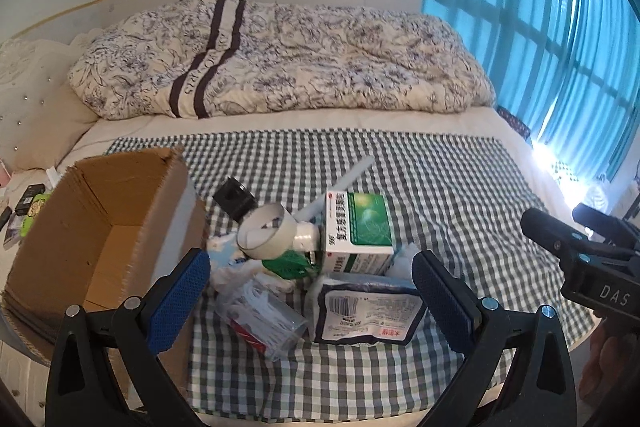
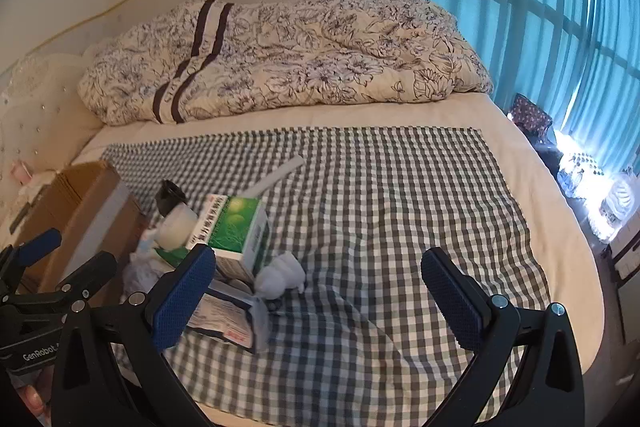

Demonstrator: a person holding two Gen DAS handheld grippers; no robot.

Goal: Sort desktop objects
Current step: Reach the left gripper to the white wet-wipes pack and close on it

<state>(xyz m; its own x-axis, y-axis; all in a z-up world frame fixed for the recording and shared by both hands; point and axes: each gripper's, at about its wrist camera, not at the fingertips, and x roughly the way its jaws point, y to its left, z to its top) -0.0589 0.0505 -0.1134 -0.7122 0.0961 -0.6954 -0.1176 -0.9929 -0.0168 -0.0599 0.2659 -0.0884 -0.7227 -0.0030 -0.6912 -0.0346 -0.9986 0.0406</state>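
The left gripper (image 1: 310,291) is closest, with its jaws spread wide and holding nothing. It hangs over a pile of things on the checked cloth (image 1: 440,187) on the bed: a clear tub of floss picks (image 1: 264,319), a flat dark packet (image 1: 368,311), a green and white medicine box (image 1: 356,227) and a roll of tape (image 1: 266,229). The cardboard box (image 1: 100,227) beside the pile looks empty. The right gripper (image 2: 318,293) is spread wide too, over bare cloth. I think the sorting has not started.
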